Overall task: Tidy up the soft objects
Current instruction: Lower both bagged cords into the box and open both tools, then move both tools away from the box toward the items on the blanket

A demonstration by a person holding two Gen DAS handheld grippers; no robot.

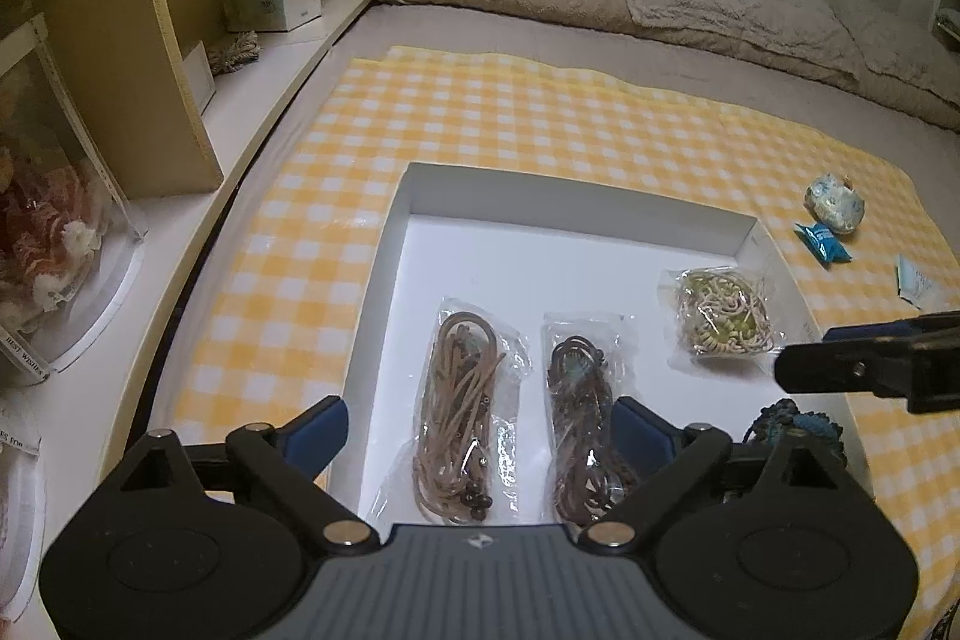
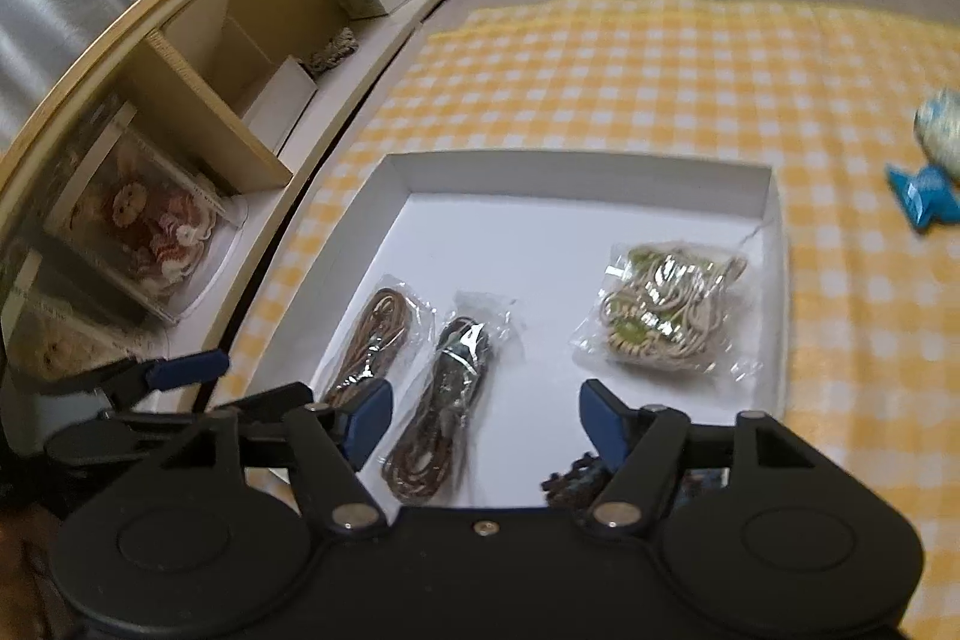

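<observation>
Over on the far left, the wooden bedside shelf [image 1: 180,58] with its clutter, then the yellow-and-white checked cloth [image 1: 510,112] spread over the bed. On it sits the shallow white cardboard box [image 1: 420,244], and that's where the action is. The left tool [image 1: 480,436] hovers over the box's near-left part, its blue pads spread wide with nothing pinched. Directly ahead of it lies the clear bag of tan cord [image 1: 459,418], and just beside that, to the right, the clear bag of dark brown cord [image 1: 585,424]. Both lie with their long axes running away from the tool, more or less parallel.

Moving right: the clear bag of cream-and-green braided cord [image 1: 723,319] rests in the box's right part, well apart from the pair. The right tool [image 2: 483,427] is also spread and empty (the view is a touch blurred).

What I'd say matters next: a dark blue-and-black knitted piece [image 1: 792,424] sits low by the box's near-right corner, right under the right tool's right pad, so the right hand looks nearer. Out on the cloth wait a blue-and-white patterned soft bundle [image 1: 837,208] and a small blue wrapper [image 1: 822,241].
</observation>
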